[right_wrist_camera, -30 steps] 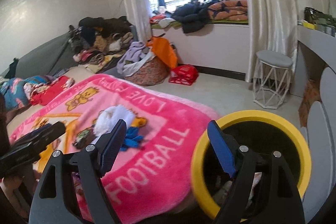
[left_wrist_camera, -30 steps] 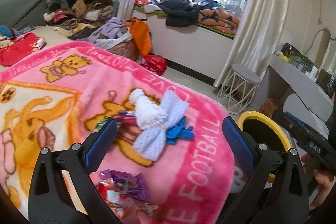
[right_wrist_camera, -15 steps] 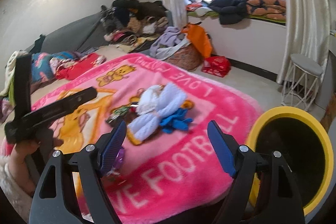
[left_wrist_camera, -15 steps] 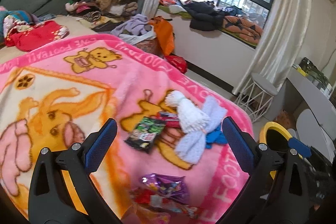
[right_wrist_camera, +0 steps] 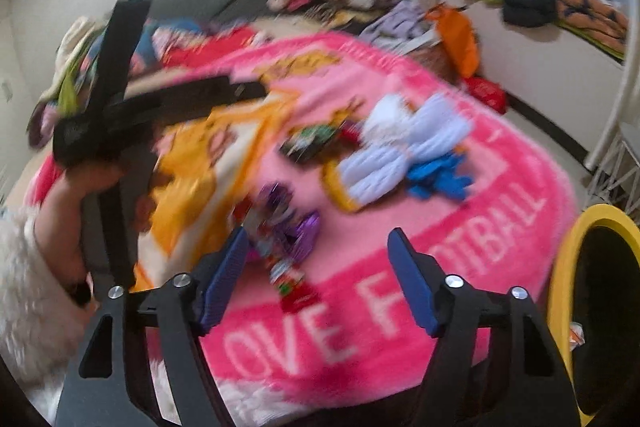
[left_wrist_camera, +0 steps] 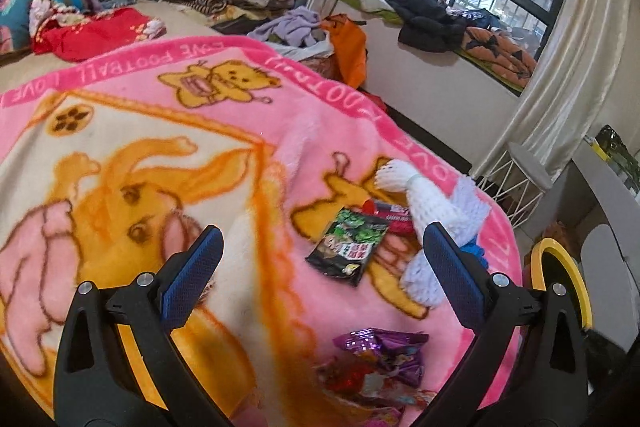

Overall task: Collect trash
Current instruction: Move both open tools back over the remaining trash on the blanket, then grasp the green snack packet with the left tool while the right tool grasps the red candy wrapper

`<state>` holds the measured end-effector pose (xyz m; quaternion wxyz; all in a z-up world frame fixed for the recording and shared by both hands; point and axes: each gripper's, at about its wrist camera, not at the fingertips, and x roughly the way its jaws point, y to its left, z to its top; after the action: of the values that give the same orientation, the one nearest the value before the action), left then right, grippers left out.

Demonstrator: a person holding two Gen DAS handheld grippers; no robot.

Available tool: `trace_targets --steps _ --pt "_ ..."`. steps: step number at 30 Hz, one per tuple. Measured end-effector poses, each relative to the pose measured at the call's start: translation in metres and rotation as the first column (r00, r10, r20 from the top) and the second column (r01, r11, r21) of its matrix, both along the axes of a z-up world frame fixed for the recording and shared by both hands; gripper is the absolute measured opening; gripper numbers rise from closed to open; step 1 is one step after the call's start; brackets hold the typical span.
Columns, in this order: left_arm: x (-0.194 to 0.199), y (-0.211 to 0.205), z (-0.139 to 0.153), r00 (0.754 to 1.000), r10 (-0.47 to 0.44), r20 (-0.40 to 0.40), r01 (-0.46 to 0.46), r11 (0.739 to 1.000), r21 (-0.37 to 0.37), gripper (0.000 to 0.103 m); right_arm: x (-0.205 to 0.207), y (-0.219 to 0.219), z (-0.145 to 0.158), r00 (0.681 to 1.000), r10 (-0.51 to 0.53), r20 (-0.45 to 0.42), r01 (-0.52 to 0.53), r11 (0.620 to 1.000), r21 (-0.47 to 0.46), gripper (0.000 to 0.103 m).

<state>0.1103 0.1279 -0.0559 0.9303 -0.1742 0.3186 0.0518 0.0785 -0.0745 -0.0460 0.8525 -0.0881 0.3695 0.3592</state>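
Shiny, crinkly wrappers are lying on the fluffy pink blanket (left_wrist_camera: 320, 131). A purple foil wrapper (left_wrist_camera: 384, 347) is sitting at about 6 o'clock in the left wrist view, with a red and silver crumpled wrapper (left_wrist_camera: 360, 383) touching it just below. A flat, black and green snack packet (left_wrist_camera: 348, 247), shaped like a rectangle, is lying near the middle, at about 3 o'clock from the left gripper (left_wrist_camera: 320, 275). A small red packet (left_wrist_camera: 390, 217) is peeking out at its 1 o'clock corner. That is four pieces of trash I can count here.

Two soft foam net sleeves (left_wrist_camera: 432, 211), white and bumpy, are lying crossed over each other at 2 o'clock from the snack packet. A blue crumpled thing (right_wrist_camera: 438, 175) is lying beside them, at 4 o'clock from them in the right wrist view.

The left gripper is standing wide open over the blanket with nothing between its blue ribbed pads. The right gripper (right_wrist_camera: 316, 279) is closing a little, and its jaws are still apart; the wrappers are lying just ahead of them and are not pinched. That view is blurry.

One round bin with a yellow rim (right_wrist_camera: 560, 267) is sitting at 3 o'clock, past the blanket's edge. One white wire stool (left_wrist_camera: 524, 171) is standing by the long curtain (left_wrist_camera: 560, 67).
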Motion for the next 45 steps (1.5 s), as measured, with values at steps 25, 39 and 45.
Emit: trace_targets --steps 25,39,45 --pt "0.065 -0.017 -0.061 0.967 -0.142 -0.211 0.138 0.99 -0.036 0.053 0.004 0.038 -0.056 0.973 0.103 -0.206 -0.139 0.976 -0.169 0.017" --pt "0.044 -0.002 -0.053 0.977 -0.135 -0.164 0.116 0.986 -0.119 0.029 0.0 0.017 -0.039 0.98 0.099 -0.172 -0.117 0.989 -0.096 0.016" --pt "0.029 0.008 -0.043 0.986 -0.1 -0.136 0.083 0.988 -0.131 0.029 -0.002 0.011 -0.033 0.983 0.092 -0.16 -0.106 0.991 -0.081 0.016"
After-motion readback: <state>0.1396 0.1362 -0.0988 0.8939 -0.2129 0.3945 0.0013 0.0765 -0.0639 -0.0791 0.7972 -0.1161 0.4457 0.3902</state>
